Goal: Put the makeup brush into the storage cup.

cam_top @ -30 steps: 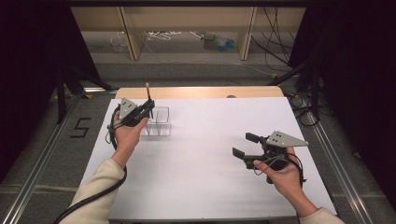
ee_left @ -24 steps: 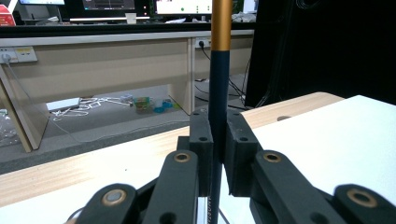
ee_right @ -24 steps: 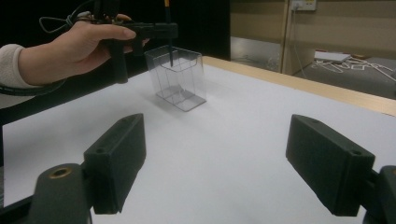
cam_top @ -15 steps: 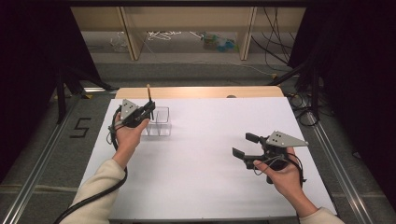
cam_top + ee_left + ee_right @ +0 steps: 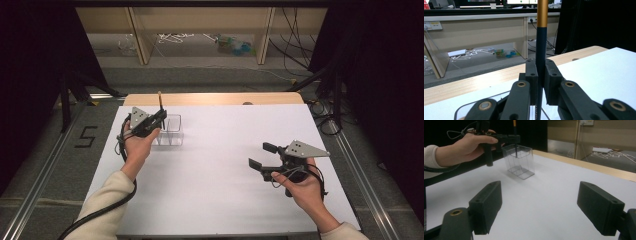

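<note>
A slim pen point(image 5: 160, 100), dark blue below and gold above, stands upright with my left gripper point(image 5: 161, 116) shut on its shaft. In the left gripper view the pen point(image 5: 541, 45) rises between the closed jaws of the left gripper point(image 5: 541, 75). Just beneath is a clear plastic container point(image 5: 170, 131) with inner dividers. From the right gripper view, the pen's lower end point(image 5: 516, 152) dips into the top of that container point(image 5: 520, 161). My right gripper point(image 5: 261, 155) rests low at the table's right side, open and empty, its jaws point(image 5: 546, 207) pointing toward the container.
The white tabletop point(image 5: 215, 170) has a wooden strip point(image 5: 215, 98) along its far edge. Beyond it stand desk legs with cables and small items on the floor point(image 5: 235, 45). Metal rails point(image 5: 45, 170) run along both table sides.
</note>
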`<state>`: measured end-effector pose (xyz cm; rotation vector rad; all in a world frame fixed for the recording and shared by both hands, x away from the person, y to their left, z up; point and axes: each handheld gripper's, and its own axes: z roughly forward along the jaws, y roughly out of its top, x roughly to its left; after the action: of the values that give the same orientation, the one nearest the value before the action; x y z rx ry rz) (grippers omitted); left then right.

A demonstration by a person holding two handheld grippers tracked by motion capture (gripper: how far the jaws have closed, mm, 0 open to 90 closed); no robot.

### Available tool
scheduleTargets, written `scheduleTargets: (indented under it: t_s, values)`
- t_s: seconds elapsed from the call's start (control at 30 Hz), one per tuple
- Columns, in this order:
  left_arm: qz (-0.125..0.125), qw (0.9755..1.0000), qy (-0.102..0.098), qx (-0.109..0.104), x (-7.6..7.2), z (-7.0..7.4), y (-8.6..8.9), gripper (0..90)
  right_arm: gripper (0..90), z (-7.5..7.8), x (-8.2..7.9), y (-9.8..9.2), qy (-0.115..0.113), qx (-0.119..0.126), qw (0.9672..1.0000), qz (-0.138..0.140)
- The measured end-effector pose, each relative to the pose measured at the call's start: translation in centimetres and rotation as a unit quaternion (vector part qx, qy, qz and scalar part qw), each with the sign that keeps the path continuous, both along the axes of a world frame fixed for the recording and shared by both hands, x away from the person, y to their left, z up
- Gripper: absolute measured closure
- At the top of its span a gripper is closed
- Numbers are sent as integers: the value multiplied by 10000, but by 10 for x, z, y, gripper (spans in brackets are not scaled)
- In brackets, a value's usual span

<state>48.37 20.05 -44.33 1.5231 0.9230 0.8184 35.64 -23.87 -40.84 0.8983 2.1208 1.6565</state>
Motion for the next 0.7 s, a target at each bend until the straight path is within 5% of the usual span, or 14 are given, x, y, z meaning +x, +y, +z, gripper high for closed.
scheduleTargets:
  t_s: [0.07,0.3,0.63,0.67,0.7]
  values:
    - [9,10000,23,16,0,-1,0,825,209,0,2,-1,-157,-25,9999,-13]
    - [2,10000,30,49,0,-2,1,824,209,0,0,0,5,-1,10000,8]
    - [40,9999,108,4,1,-4,2,822,209,0,1,0,-119,-22,9999,-8]
    - [40,9999,108,2,1,-4,2,822,209,0,0,0,2,-2,10000,2]
    - [43,9999,107,4,1,-4,2,822,209,0,2,-1,-138,-25,9999,-5]
